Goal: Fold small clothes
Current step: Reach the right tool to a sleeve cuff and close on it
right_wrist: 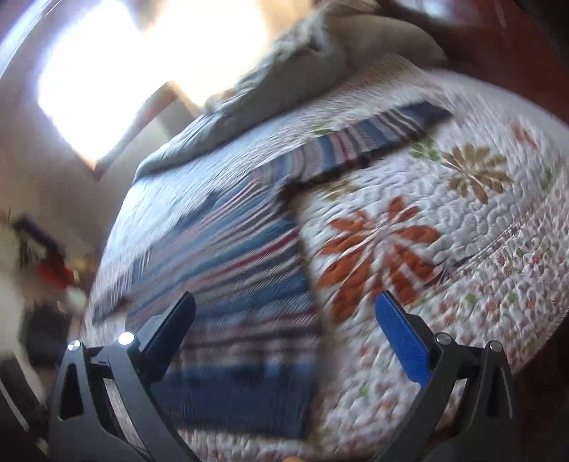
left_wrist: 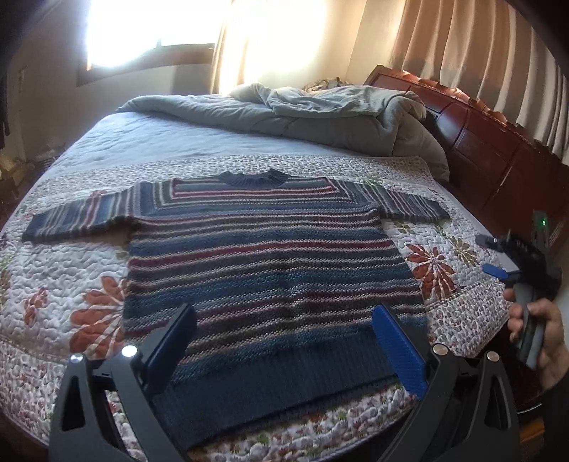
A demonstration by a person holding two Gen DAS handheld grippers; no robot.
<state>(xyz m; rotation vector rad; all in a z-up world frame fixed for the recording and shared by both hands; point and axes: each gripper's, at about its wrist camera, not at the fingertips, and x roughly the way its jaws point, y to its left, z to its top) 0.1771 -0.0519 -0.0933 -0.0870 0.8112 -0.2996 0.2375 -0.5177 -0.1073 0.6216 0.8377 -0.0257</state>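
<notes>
A small striped knit sweater (left_wrist: 263, 248), blue, red and cream, lies flat on a floral quilt (left_wrist: 64, 284) on the bed, both sleeves spread out, collar at the far side. My left gripper (left_wrist: 284, 330) is open and empty, above the sweater's hem. My right gripper (left_wrist: 492, 257) shows at the right edge in a hand, jaws apart, off the sweater's right side. In the blurred right wrist view the right gripper (right_wrist: 284, 320) is open and empty above the sweater's right edge (right_wrist: 249, 256), with the right sleeve (right_wrist: 373, 138) beyond.
A rumpled grey duvet (left_wrist: 320, 113) is heaped at the far end of the bed. A dark wooden headboard (left_wrist: 498, 142) runs along the right. A bright window (left_wrist: 153, 28) and curtains stand behind. The quilt's near edge (left_wrist: 320, 437) drops off below my left gripper.
</notes>
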